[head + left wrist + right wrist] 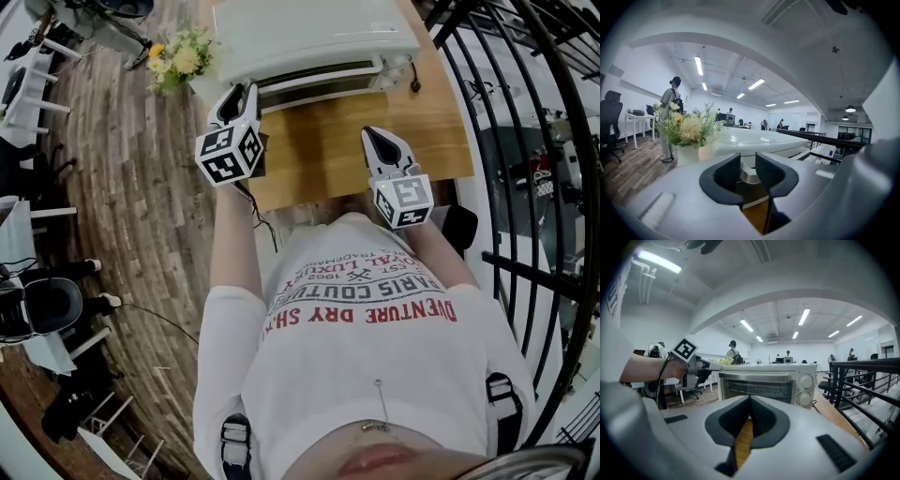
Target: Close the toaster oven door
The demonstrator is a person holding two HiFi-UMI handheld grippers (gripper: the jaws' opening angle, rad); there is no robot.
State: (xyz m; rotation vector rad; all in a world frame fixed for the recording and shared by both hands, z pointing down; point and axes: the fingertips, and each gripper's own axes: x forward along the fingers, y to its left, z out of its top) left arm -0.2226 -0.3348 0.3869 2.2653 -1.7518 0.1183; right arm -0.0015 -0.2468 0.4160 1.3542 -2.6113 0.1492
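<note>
Where the task stands: by my reading the closing is at its very end, since the door looks upright against the front of the toaster oven rather than hanging down.
Next move: probably a last light push at the handle to seat the door. After that the left tool should draw straight back toward six o'clock without snagging the handle. A look for any gap along the door's top edge would settle whether it is shut.
Right hand-held gripper: nearest the person, over the near edge of the table at about one o'clock. Its jaws are together with nothing in them, and it is well short of the oven.
Left hand-held gripper: farther out, at about eleven o'clock, with its jaws apart and its tip at the door's left end. A shiny part, likely the handle's end, shows in the gap. I cannot tell whether either pad touches it.
Door and oven: at twelve o'clock, just beyond the left tips, on the far part of the table. The knobs sit on the door's three o'clock side.
Flowers: just beside the oven, at its nine o'clock.
</note>
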